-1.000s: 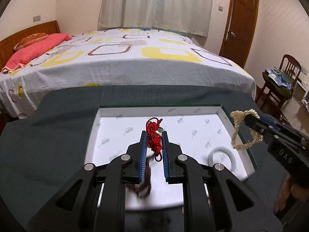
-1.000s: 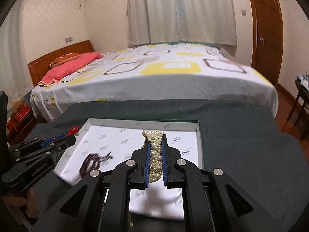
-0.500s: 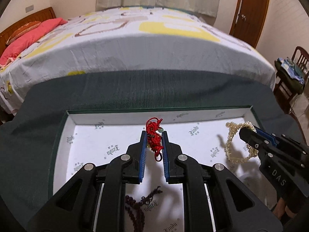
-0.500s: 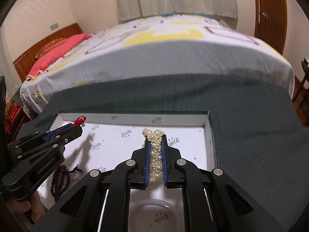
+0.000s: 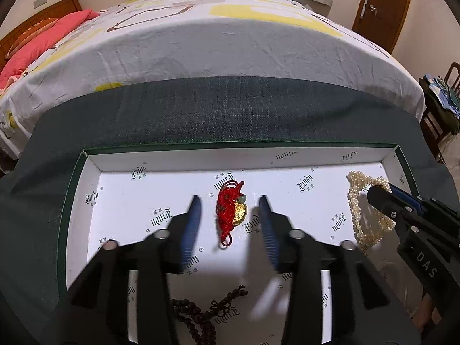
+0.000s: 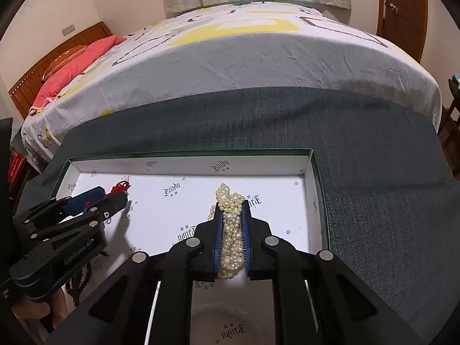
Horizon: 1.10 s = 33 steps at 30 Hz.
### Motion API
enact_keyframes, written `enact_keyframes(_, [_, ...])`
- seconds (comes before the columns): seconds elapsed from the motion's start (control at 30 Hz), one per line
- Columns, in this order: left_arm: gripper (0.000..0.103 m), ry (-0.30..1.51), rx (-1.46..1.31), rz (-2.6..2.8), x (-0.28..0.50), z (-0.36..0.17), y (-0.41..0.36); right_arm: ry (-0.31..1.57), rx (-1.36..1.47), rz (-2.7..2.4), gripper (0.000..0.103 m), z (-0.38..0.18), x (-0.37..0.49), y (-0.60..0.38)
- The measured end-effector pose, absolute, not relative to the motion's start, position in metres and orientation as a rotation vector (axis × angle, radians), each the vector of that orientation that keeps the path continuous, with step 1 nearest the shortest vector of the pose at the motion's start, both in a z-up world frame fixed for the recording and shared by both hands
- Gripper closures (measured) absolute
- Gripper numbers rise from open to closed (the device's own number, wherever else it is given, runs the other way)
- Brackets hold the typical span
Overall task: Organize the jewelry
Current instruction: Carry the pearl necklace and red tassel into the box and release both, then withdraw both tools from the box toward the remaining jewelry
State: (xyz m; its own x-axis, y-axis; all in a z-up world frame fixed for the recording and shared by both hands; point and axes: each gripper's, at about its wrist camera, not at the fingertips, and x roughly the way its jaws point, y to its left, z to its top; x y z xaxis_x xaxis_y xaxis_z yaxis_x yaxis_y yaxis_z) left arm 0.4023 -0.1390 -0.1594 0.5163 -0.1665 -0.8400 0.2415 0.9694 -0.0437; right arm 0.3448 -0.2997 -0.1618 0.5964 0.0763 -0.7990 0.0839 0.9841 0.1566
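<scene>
A red knotted cord charm (image 5: 228, 212) with a gold pendant lies on the floor of the white-lined box (image 5: 95, 162). My left gripper (image 5: 230, 199) straddles it with the jaws opening, and its blue pads (image 5: 191, 224) stand clear of the charm on both sides. My right gripper (image 6: 232, 212) is shut on a bunched pearl strand (image 6: 230, 201), held low over the right part of the box (image 6: 318, 189). In the left wrist view the right gripper (image 5: 381, 197) comes in from the right with the pearl strand (image 5: 356, 210) looped under it.
A dark wooden bead bracelet (image 5: 198, 319) lies in the box's near part. A clear round ring (image 6: 227, 325) sits under my right gripper. The box rests on a dark green cloth (image 5: 230, 109). A bed (image 5: 230, 43) lies beyond, a chair (image 5: 440, 106) at the right.
Both grippers came down and forward into the box. The left jaws parted and the red charm now lies on the box floor. The right gripper still clamps the pearls.
</scene>
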Motion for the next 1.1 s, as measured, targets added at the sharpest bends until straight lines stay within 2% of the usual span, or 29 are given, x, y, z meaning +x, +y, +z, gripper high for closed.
enact_keyframes(0.07, [0.057, 1.0, 0.081, -0.247, 0.402, -0.159, -0.139, 0.939, 0.18, -0.007, 0.09, -0.162, 0.345, -0.299])
enact_keyframes(0.2, [0.042, 1.003, 0.081, -0.253, 0.402, -0.159, -0.14, 0.949, 0.177, -0.004, 0.09, -0.163, 0.347, -0.299])
enact_keyframes(0.23, [0.041, 0.999, 0.081, -0.253, 0.402, -0.159, -0.14, 0.948, 0.177, -0.004, 0.086, -0.163, 0.347, -0.299])
enact_keyframes(0.27, [0.038, 0.996, 0.081, -0.251, 0.401, -0.158, -0.14, 0.944, 0.176, -0.005, 0.073, -0.162, 0.347, -0.299])
enact_keyframes(0.33, [0.034, 0.987, 0.081, -0.247, 0.401, -0.157, -0.14, 0.927, 0.174, -0.013, 0.058, -0.16, 0.345, -0.3])
enact_keyframes(0.53, [0.03, 0.944, 0.091, -0.238, 0.393, -0.148, -0.137, 0.88, 0.164, -0.025, 0.058, -0.15, 0.337, -0.3])
enact_keyframes(0.63, [0.024, 0.895, 0.077, -0.232, 0.382, -0.136, -0.13, 0.845, 0.168, -0.022, 0.057, -0.14, 0.325, -0.299])
enact_keyframes(0.8, [0.021, 0.805, 0.036, -0.217, 0.354, -0.111, -0.113, 0.776, 0.16, -0.013, 0.051, -0.121, 0.296, -0.292])
enact_keyframes(1.1, [0.018, 0.723, 0.001, -0.2, 0.297, -0.085, -0.081, 0.697, 0.175, -0.011, 0.05, -0.105, 0.228, -0.286])
